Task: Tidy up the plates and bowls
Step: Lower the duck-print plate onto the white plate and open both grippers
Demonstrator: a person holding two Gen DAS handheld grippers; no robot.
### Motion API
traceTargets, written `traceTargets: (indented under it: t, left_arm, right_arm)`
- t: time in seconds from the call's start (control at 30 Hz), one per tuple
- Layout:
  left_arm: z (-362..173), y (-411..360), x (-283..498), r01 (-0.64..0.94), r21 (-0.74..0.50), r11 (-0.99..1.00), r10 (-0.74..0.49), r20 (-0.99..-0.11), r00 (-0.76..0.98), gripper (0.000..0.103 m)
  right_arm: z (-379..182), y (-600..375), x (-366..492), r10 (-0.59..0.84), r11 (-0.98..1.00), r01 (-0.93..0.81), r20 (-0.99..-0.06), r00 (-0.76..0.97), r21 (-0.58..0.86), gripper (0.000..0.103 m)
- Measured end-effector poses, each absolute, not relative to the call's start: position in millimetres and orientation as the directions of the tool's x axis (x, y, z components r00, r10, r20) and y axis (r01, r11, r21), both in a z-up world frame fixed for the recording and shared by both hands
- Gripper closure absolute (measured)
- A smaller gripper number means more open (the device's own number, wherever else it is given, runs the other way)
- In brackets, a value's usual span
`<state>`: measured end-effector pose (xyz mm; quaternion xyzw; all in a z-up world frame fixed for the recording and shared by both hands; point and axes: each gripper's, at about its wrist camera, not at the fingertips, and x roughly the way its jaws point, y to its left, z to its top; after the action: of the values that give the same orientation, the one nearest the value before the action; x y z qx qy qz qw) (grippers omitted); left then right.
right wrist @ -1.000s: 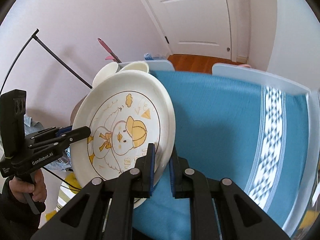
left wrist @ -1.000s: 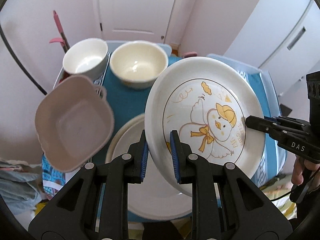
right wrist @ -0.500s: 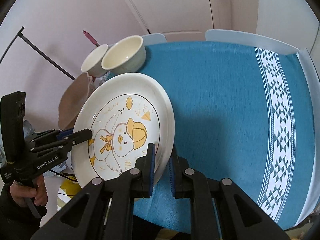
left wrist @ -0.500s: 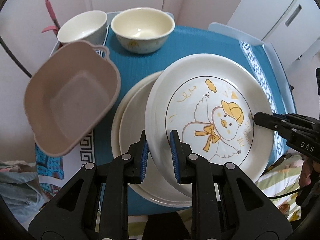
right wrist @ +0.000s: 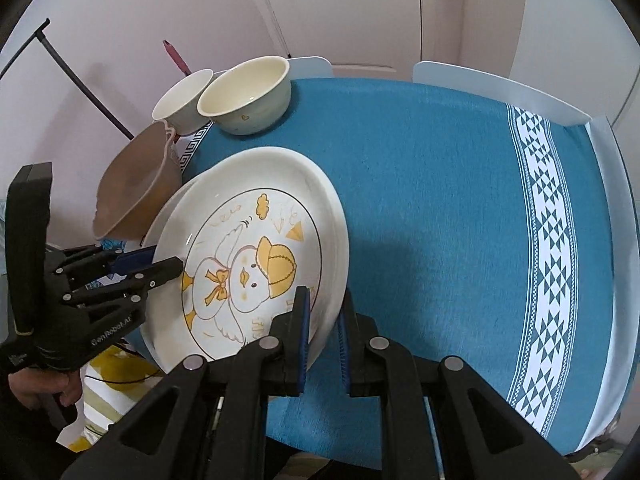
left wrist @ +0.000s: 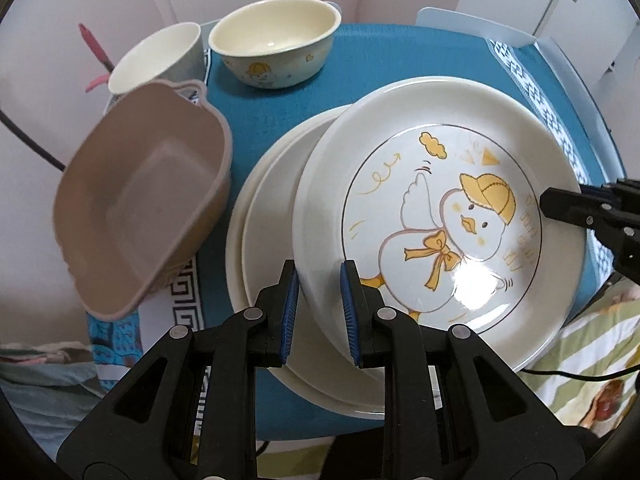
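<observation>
Left gripper (left wrist: 319, 304): jaws clamped on the near rim of the duck plate (left wrist: 436, 216), one blue pad above the rim and one under it. Right gripper (right wrist: 323, 334): jaws squeezed tight on the opposite rim of the same plate, so held from both sides. Seen from the left camera, far to the right of the jaws, at the plate's other edge, the black tip of the right gripper.

Just under the duck plate, a stack of plain white plates (left wrist: 268, 264), poking out to the left of the left jaws. Cannot tell whether touching the stack or just above it.

Left of the left jaws, a brown square tub (left wrist: 140, 216), tipped up on its side. Further ahead of the jaws, a cream bowl (left wrist: 276, 40) with a small duck picture, and close beside it a white cup-shaped bowl (left wrist: 160, 56). Both upright on the blue cloth (right wrist: 440, 200) over the desk.

From the right camera, to the right of the jaws, wide bare blue cloth with a white triangle band. Low at the left, a hand (right wrist: 40, 384) gripping the left tool's handle.
</observation>
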<state>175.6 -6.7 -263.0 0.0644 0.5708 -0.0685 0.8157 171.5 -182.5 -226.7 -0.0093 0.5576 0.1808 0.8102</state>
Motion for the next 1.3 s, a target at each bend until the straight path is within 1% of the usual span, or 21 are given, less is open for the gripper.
traceTargets:
  t: [0.23, 0.4, 0.53, 0.73, 1.13, 1.3]
  left_arm:
    - [-262, -14, 173, 0.202, 0.138, 0.97, 0.055, -0.928, 0.369, 0.084]
    - [-261, -15, 167, 0.205, 0.195, 0.959, 0.104, -0.918, 0.383, 0.084]
    - [-260, -15, 164, 0.21, 0.212, 0.954, 0.116, -0.912, 0.394, 0.084]
    - [-261, -22, 159, 0.231, 0.285, 0.93, 0.168, -0.89, 0.424, 0.084]
    - [-259, -23, 157, 0.228, 0.313, 0.922, 0.194, -0.883, 0.427, 0.084]
    - [-259, -23, 158, 0.227, 0.308, 0.924, 0.193, -0.888, 0.418, 0.084]
  right_arm:
    - [-233, -176, 171, 0.28, 0.932, -0.314, -0.91, 0.307, 0.181, 0.091]
    - [-233, -168, 166, 0.258, 0.926, -0.35, -0.913, 0.316, 0.14, 0.091]
    - [-236, -167, 166, 0.248, 0.926, -0.355, -0.916, 0.315, 0.129, 0.091]
    - [-241, -166, 169, 0.243, 0.927, -0.354, -0.917, 0.315, 0.124, 0.091]
    - [-245, -164, 174, 0.239, 0.926, -0.356, -0.921, 0.306, 0.122, 0.091]
    - [-245, -157, 175, 0.205, 0.923, -0.376, -0.93, 0.306, 0.08, 0.091]
